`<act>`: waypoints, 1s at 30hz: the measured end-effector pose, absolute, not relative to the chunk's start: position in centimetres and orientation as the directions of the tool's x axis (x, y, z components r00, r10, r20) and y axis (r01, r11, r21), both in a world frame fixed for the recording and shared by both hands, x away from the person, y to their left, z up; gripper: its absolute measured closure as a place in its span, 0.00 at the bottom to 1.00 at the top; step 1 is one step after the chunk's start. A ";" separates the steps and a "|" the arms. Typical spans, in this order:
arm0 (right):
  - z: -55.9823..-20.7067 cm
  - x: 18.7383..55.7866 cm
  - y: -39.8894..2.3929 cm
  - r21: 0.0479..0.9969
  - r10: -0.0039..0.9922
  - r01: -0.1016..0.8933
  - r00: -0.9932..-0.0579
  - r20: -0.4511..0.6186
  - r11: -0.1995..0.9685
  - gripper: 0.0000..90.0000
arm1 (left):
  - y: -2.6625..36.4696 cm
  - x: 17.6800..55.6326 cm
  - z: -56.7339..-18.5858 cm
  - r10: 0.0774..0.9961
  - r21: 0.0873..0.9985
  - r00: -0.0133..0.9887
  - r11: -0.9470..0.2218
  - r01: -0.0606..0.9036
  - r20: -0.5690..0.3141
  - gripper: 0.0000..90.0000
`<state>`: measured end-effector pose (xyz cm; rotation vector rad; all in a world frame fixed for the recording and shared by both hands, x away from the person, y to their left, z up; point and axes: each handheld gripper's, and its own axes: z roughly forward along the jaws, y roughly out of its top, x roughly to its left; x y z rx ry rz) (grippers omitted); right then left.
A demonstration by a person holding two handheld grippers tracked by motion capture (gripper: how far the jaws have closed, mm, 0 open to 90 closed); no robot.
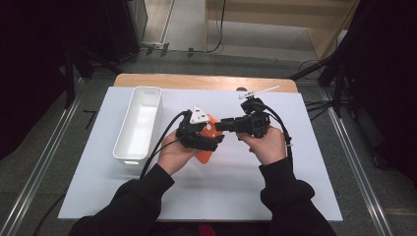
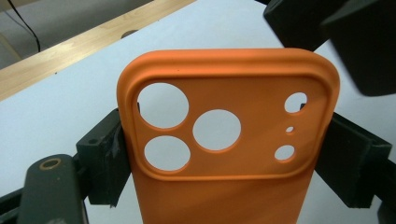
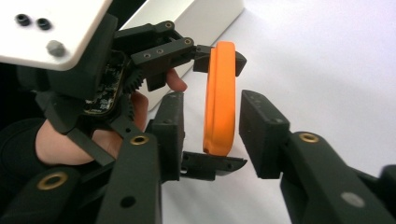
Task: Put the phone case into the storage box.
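An orange phone case (image 1: 206, 155) with round camera holes (image 2: 224, 154) is held above the white table cover. My left gripper (image 1: 214, 141) is shut on it, one black pad on each long edge (image 2: 229, 156). My right gripper (image 1: 219, 126) comes in from the right, level, with its jaws on either side of the case's upper end. In the right gripper view the case (image 3: 219, 93) stands edge-on between my right gripper's (image 3: 215, 135) pads, with a gap on each side, so that gripper is open and its pads do not press on the case.
A long white bin (image 1: 139, 123) stands empty on the left of the white cover (image 1: 275, 187). The wooden table edge (image 1: 206, 81) runs along the back. A small white-tipped stand (image 1: 253, 93) sits behind the right hand.
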<state>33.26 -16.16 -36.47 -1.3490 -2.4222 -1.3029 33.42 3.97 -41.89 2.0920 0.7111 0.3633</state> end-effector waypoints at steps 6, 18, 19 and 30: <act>-36.0 32.9 -16.6 0.650 0.659 0.713 -0.625 0.418 0.263 0.61 | 4.1 33.4 -41.7 0.603 0.812 0.797 -0.458 0.361 -0.015 0.18; -35.8 32.4 -17.4 0.674 0.663 0.677 -0.654 0.364 0.297 0.49 | 4.6 33.7 -41.3 0.594 0.804 0.803 -0.454 0.384 -0.048 0.18; -35.9 32.4 -17.5 0.677 0.663 0.671 -0.659 0.356 0.302 0.49 | 4.6 33.7 -41.2 0.592 0.803 0.805 -0.455 0.385 -0.051 0.18; -36.8 31.9 -18.5 0.701 0.662 0.635 -0.682 0.311 0.325 0.44 | 5.0 33.6 -40.6 0.576 0.801 0.814 -0.454 0.391 -0.072 0.18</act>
